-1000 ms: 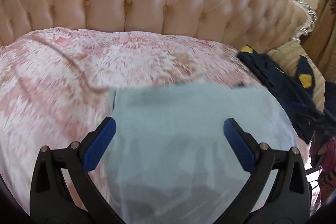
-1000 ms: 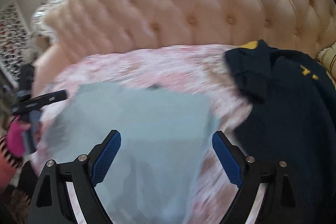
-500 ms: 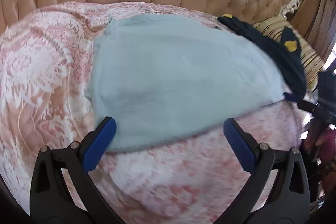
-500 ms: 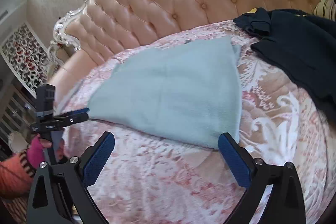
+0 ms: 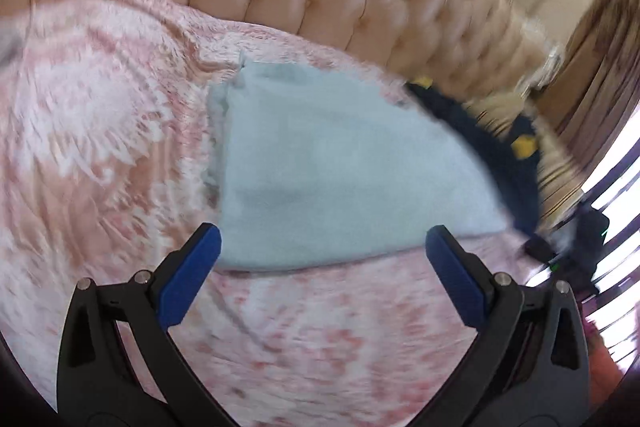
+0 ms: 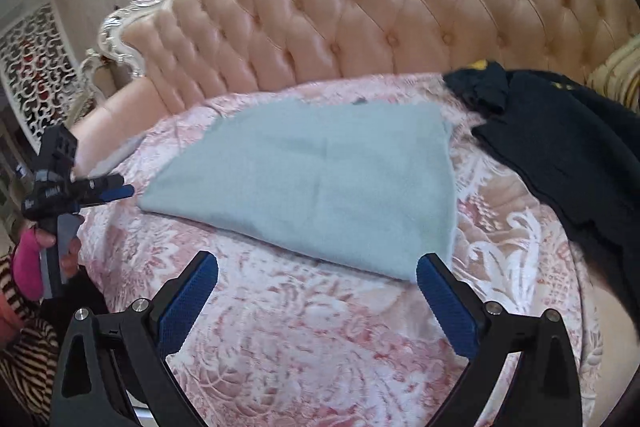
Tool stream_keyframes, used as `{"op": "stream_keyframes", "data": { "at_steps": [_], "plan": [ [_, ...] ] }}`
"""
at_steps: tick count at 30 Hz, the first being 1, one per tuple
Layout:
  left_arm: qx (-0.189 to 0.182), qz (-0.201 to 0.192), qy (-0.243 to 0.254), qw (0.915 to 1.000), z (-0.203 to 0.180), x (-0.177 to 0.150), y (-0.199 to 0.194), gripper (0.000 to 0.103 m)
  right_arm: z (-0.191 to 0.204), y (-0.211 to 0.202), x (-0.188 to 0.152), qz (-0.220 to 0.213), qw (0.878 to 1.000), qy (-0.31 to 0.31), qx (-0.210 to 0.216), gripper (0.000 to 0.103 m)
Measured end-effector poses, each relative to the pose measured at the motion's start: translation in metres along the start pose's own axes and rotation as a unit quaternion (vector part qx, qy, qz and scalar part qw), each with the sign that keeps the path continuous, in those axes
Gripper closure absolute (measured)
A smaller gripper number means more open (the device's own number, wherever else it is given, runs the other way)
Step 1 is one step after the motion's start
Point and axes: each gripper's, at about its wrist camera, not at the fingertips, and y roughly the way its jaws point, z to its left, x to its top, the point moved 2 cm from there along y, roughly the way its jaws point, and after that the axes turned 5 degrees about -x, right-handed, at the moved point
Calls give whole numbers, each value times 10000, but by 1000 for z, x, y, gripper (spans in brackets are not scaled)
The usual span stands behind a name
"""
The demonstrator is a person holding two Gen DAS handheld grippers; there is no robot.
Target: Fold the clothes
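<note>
A light blue cloth (image 6: 320, 187) lies folded and flat on the pink and white bedspread (image 6: 312, 339), in the middle of the bed, close to the puffy tufted headboard (image 6: 360, 7) on the far side. The left hand-held gripper (image 5: 320, 265) is wide open and holds nothing; it hangs over the near edge of the cloth. The right hand-held gripper (image 6: 318, 291) is wide open too, with nothing in it, just near the cloth's near edge. A dark blue garment (image 6: 568, 155) with yellow marks lies in a heap to the right of the cloth, close beside its far right corner.
</note>
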Motion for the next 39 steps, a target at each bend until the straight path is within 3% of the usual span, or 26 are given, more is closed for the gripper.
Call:
{"op": "stream_keyframes", "data": {
  "at_steps": [5,11,21,26,30,37,39],
  "plan": [
    [358,494,376,9974,-7,-12,33,1,-3,18,-10,227,9997,112,9,2],
    [647,209,399,9969,-26,6,20,1,-13,14,-12,141,9992,372,77,2],
    [1096,599,567,9905,-4,40,71,1,-10,15,-14,133,9993,330,68,0],
    [1338,792,719,9852,4,52,92,1,-13,17,-13,123,9993,341,118,0],
    [1778,605,1042,9767,-12,47,78,1,-15,17,-14,122,9994,322,105,0],
    [1972,634,1524,9664,-41,36,85,0,-15,19,-14,127,9995,274,35,0],
    [2022,791,1423,9657,-34,30,94,0,-15,19,-14,126,9995,276,41,0]
  ]
}}
